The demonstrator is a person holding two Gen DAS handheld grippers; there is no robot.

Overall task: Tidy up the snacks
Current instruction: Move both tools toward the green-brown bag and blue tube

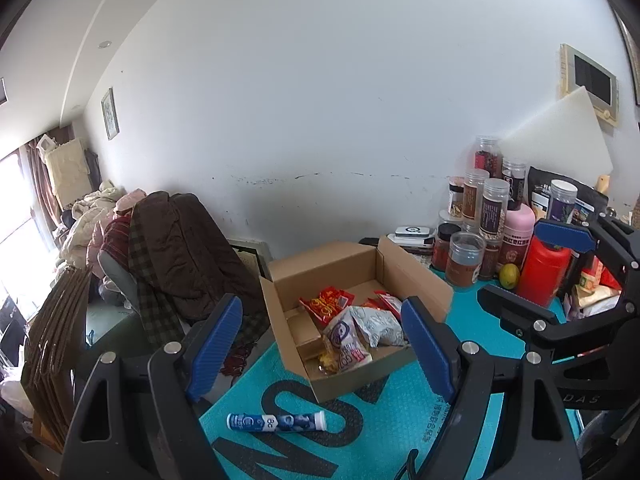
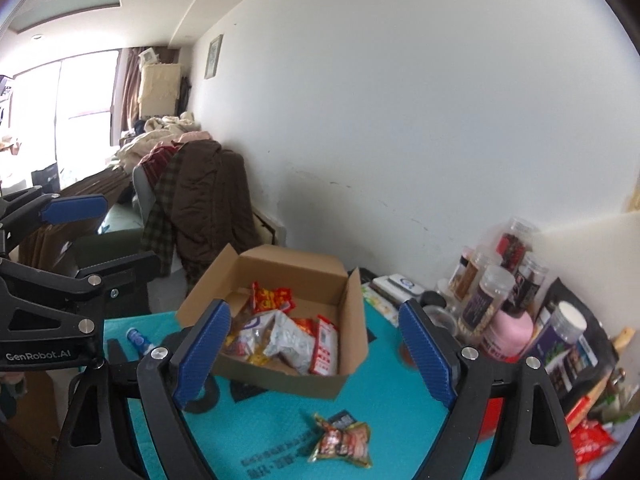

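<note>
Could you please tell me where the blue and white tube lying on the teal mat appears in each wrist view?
Left wrist view: the blue and white tube lies low, left of centre, on the teal mat in front of the cardboard box.
Right wrist view: only the tube's end shows, at left, partly hidden behind the gripper frame.
Shared landmark: the open cardboard box of snacks.

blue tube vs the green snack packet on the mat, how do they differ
The blue tube is a smooth, rigid cylinder lying on its side; the green snack packet is a crinkled, flat pouch. The blue tube is blue and white with a white cap; the green snack packet is green with red and orange print. Both lie loose on the teal mat, outside the cardboard box, in neither hand-held gripper.
</note>
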